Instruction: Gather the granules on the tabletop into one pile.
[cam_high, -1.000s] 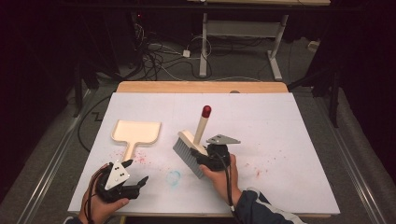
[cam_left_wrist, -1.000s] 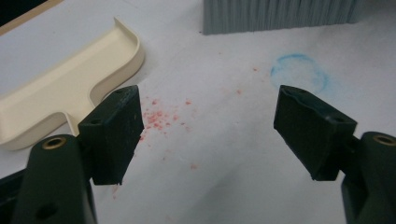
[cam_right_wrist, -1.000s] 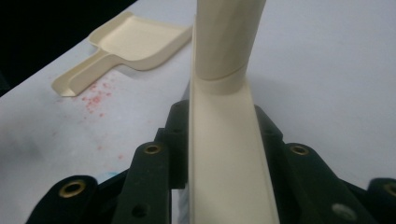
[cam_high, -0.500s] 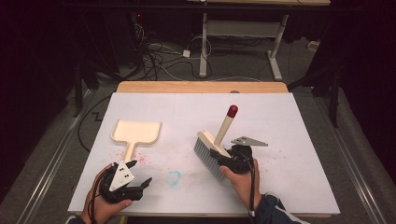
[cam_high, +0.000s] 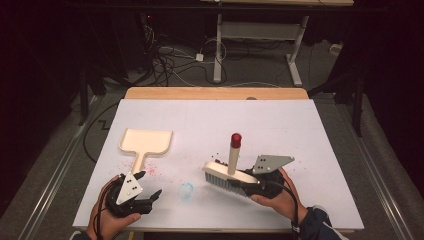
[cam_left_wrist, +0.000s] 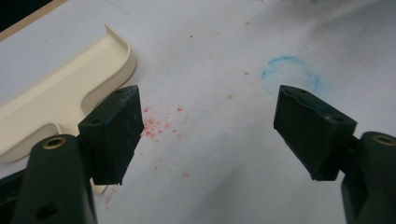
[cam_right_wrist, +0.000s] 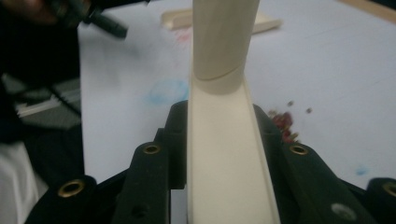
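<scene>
My right gripper (cam_high: 248, 183) is shut on the back of a cream hand brush (cam_high: 226, 175) with grey bristles. The brush's handle, tipped in red, rises nearly upright. In the right gripper view both jaws clamp the cream brush back (cam_right_wrist: 224, 158). A small heap of dark red crumbs (cam_high: 218, 161) (cam_right_wrist: 283, 124) lies just beside the brush. My left gripper (cam_high: 151, 184) (cam_left_wrist: 208, 135) rests open near the front left of the table, nothing between its jaws. A cream dustpan (cam_high: 148, 142) (cam_left_wrist: 56, 88) lies flat just beyond it, with scattered red crumbs (cam_high: 152, 168) (cam_left_wrist: 156, 126) by its handle.
A faint blue ring (cam_high: 186, 190) (cam_left_wrist: 290, 77) marks the white table sheet (cam_high: 300, 125) between the two hands. A wooden strip (cam_high: 215, 93) borders the far edge. Cables and desk legs stand on the dark floor behind.
The right gripper has carried the brush to the right and slightly upward, and its handle now stands more upright. The left gripper has stayed put.
</scene>
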